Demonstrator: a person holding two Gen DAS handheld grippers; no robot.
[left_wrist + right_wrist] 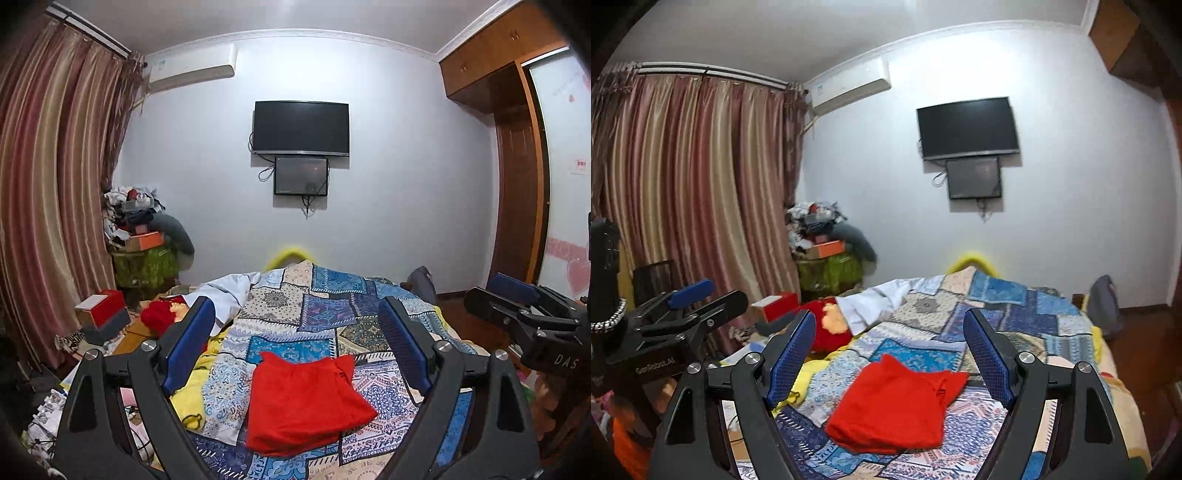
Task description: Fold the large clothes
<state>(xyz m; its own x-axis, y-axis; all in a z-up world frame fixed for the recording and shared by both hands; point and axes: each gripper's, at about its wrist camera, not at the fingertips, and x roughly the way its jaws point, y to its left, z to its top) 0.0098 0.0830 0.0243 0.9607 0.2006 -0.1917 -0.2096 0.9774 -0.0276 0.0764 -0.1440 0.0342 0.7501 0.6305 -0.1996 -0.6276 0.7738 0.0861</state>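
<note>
Left wrist view: red garment (303, 402) lies folded on patchwork quilt (332, 302), mid-bed. My left gripper (299, 343) and right gripper (890, 350) hang above it, jaws apart, nothing held. Looks soft, light, floppy; I'd pinch corners or near edge.

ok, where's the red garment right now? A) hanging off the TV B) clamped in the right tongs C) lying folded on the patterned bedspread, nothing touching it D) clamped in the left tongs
C: the red garment lies folded on the patterned bedspread, while the left tongs and right tongs both stand open and empty above it.
</note>
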